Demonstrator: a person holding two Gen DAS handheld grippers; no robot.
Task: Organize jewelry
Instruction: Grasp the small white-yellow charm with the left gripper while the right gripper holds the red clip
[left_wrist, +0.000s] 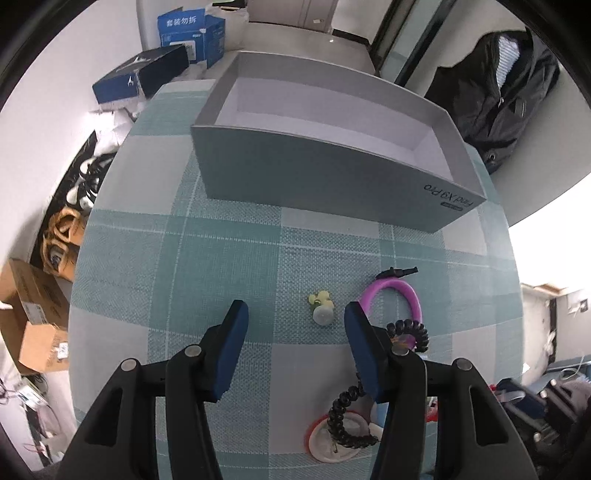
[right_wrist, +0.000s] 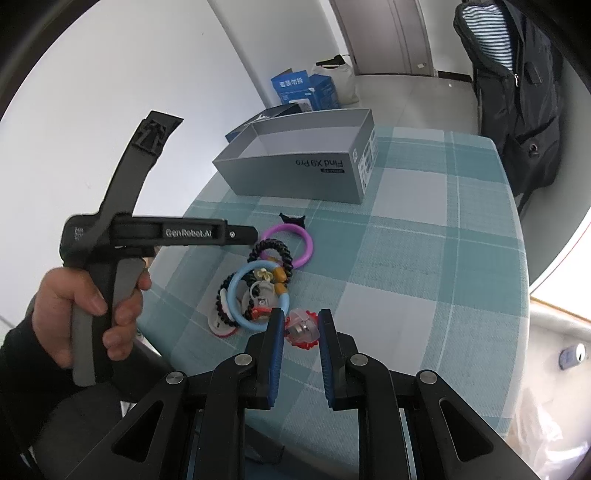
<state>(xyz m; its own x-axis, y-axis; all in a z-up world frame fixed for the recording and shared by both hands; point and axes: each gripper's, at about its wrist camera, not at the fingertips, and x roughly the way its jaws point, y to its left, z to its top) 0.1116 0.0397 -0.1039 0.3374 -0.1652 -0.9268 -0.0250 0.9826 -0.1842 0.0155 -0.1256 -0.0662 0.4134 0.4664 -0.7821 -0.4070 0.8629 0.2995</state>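
An open grey box (left_wrist: 321, 184) stands at the far side of the checked tablecloth, seen also in the right wrist view (right_wrist: 295, 173). My left gripper (left_wrist: 295, 314) is open and empty, just short of a small yellow-green flower clip (left_wrist: 322, 308). A purple ring with a black bow (left_wrist: 395, 291) and a black spiral band (left_wrist: 410, 332) lie to its right. My right gripper (right_wrist: 301, 321) is shut on a clear pink and red trinket (right_wrist: 303, 328). A pile holds a blue ring (right_wrist: 255, 295), the black spiral band (right_wrist: 271, 254) and the purple ring (right_wrist: 291, 243).
A black jacket (right_wrist: 517, 96) hangs on a chair behind the table's far right corner. Blue cartons (left_wrist: 192, 33) and cardboard boxes (left_wrist: 33, 317) stand on the floor at the left. The person's left hand (right_wrist: 85, 306) grips the other tool left of the pile.
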